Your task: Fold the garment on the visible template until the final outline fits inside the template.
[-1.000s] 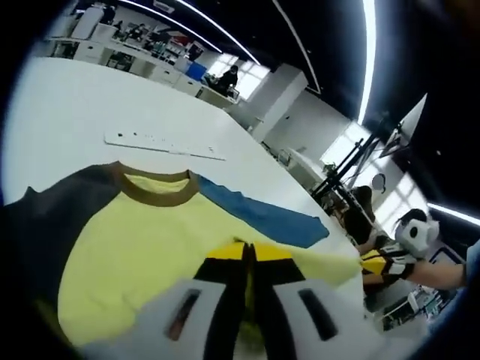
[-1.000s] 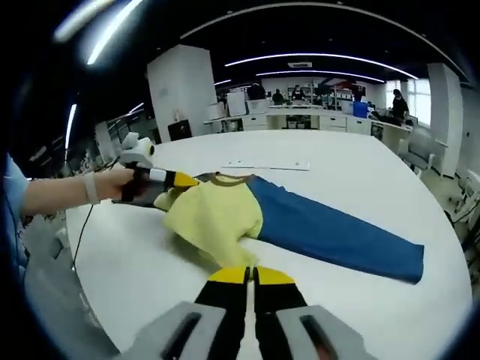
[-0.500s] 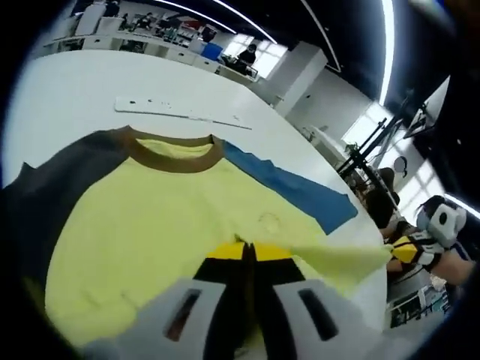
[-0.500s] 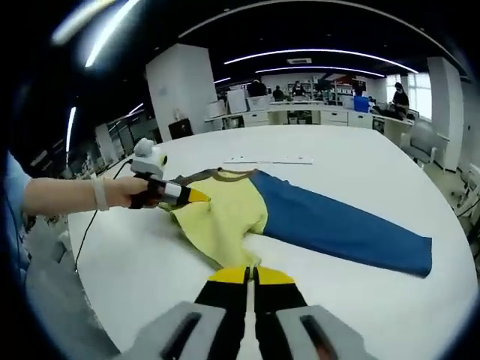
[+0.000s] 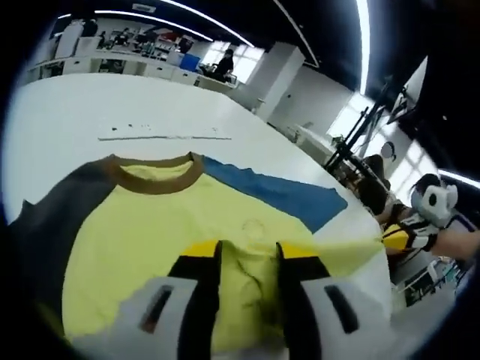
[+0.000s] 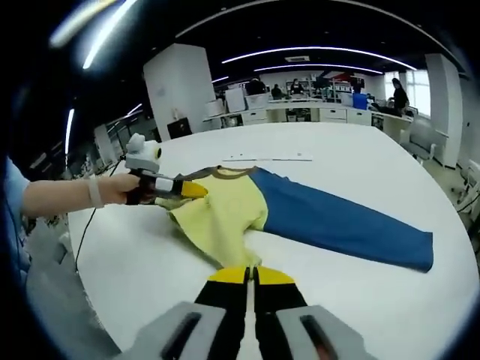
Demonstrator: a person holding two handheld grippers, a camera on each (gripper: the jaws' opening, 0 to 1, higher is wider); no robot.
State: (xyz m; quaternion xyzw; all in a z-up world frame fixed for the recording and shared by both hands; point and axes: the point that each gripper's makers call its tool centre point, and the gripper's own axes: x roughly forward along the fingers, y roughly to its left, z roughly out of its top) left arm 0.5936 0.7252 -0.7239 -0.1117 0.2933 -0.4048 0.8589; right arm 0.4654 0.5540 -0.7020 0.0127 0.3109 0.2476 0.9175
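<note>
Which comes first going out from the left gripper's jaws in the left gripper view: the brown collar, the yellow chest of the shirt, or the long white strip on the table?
1. Yellow chest: between and just beyond the left gripper jaws.
2. Brown collar: farther up, at the shirt's top edge.
3. White strip: farthest, on the bare table beyond the collar.
</note>
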